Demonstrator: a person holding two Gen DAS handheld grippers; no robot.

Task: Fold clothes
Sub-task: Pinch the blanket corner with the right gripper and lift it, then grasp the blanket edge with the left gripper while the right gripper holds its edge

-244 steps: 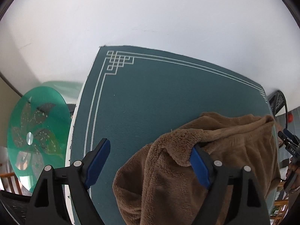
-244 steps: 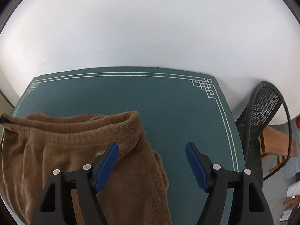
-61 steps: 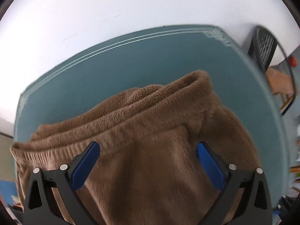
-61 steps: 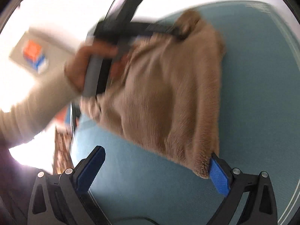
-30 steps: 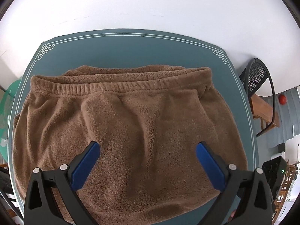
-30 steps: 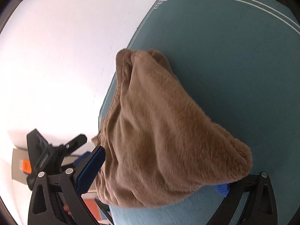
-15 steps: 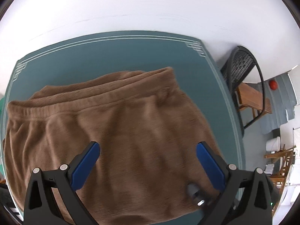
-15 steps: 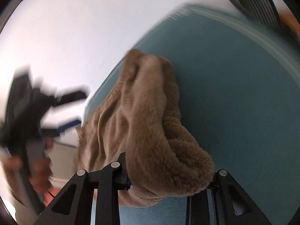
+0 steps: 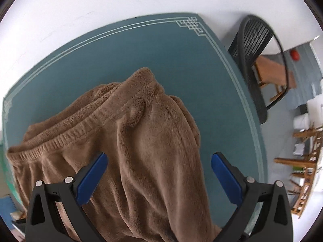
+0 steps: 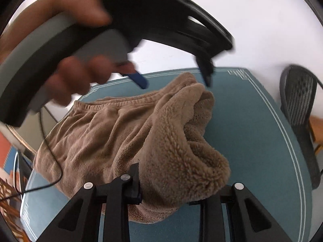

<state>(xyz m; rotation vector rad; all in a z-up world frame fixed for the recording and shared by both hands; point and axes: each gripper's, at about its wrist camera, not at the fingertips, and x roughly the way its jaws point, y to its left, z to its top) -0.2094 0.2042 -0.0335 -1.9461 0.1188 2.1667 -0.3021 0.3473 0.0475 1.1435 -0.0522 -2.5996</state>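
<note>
A brown fleece garment [image 9: 141, 141] with an elastic waistband lies on the teal table mat [image 9: 161, 50]. In the left wrist view my left gripper [image 9: 159, 173] hangs open straight above it, with its blue pads [image 9: 92, 177] either side of the cloth and not pressing on it. My right gripper [image 10: 177, 191] is shut on a thick bunched fold of the garment [image 10: 181, 141] and holds that side lifted off the mat [image 10: 252, 131]. The right wrist view also shows the left gripper [image 10: 173, 78], in a person's hand [image 10: 80, 76], open above the waistband's far end.
A black mesh chair [image 9: 260, 60] stands off the table's right edge, also seen as the chair [image 10: 298, 104] in the right wrist view. Wooden furniture [image 9: 302, 161] is beyond it. A thin black cable [image 10: 50, 151] crosses the garment's left side. A white wall backs the table.
My right gripper has shut on the garment's edge and raised it, bunching that side. The left gripper has slid across above the garment and stays open.
</note>
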